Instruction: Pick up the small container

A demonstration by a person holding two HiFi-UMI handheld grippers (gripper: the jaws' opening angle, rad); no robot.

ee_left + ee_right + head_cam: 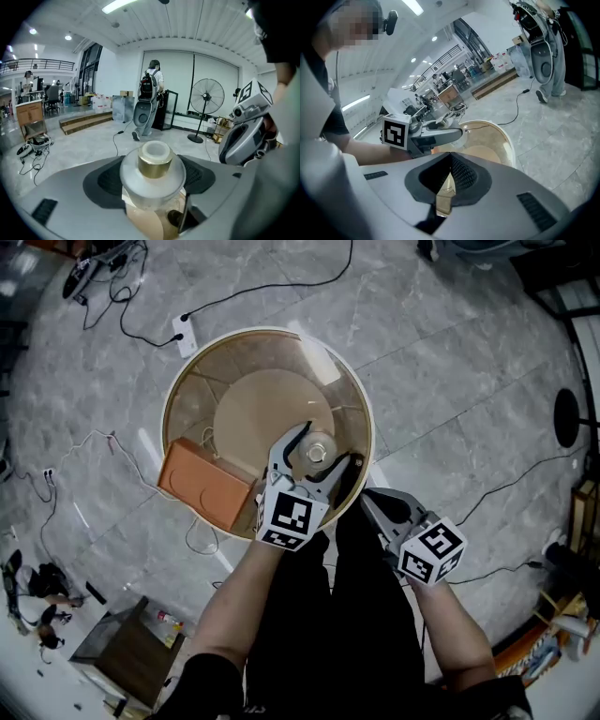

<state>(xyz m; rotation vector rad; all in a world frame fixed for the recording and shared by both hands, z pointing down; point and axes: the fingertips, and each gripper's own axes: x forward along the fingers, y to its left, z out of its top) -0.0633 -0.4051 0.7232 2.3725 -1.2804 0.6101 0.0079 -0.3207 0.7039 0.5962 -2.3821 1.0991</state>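
We grip the small container (153, 164) tight in our left gripper (314, 454), over the round table (267, 331). The jaws hide its bottom, so we cannot tell if it touches the table. Our right gripper (449, 174) is closed and empty, beside the table.

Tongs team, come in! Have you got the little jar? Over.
Left tongs shut on the small container. Right tongs shut, empty. Orange box off to the side, not blocking.
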